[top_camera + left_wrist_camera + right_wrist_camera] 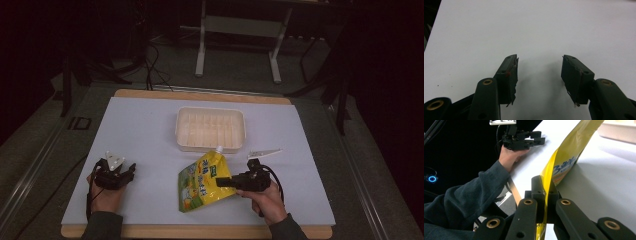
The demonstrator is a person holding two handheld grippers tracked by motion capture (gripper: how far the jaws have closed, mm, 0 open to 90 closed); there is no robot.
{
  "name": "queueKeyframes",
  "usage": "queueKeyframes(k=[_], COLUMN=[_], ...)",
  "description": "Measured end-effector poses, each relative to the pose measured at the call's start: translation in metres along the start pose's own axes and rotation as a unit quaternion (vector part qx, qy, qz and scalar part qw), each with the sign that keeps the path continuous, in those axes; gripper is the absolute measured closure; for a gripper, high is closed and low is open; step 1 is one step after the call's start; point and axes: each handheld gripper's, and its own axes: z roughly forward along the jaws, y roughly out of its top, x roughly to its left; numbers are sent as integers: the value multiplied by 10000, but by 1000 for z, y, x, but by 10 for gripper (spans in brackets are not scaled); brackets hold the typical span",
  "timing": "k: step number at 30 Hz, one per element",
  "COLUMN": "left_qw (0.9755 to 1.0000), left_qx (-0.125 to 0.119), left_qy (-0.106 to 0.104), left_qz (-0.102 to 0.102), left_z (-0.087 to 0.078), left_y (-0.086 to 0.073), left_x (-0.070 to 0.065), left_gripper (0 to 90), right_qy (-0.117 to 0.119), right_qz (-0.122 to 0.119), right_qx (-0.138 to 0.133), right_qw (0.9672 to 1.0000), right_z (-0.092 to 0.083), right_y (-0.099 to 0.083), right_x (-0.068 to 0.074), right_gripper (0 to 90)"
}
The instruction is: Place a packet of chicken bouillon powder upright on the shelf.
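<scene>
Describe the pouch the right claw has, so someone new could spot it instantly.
Start at the white table cover and find the cream plastic tray at its centre. Just in front of the tray, on the person's side, is the yellow spouted pouch, its edge pinched by the right claw. It is the one brightly coloured item there, yellow with green print and a white spout pointing at the tray.

High view looks forward and down over the whole white surface (150, 125); both gripper views sit low and close, the right one also catching the left gripper (537, 141).
</scene>
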Motion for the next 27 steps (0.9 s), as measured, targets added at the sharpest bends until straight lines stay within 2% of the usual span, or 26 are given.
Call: queueKeyframes(k=[13,20,27], left_qw=[10000,10000,10000], left_qx=[-16,-28,-64], left_qy=[1,10,23], left_qz=[-19,-25,-52], left_z=[0,-1,-1], left_y=[0,0,0], left_x=[0,0,1], left_gripper=[467,467,469], right_qy=[-76,-192,-313], right_qz=[-288,-510,-631], right_qx=[-51,-83,-48], right_qw=[9995,9985,9975], right_z=[3,2,0], right_y=[12,17,21], right_x=[11,16,19], right_gripper=[900,900,900])
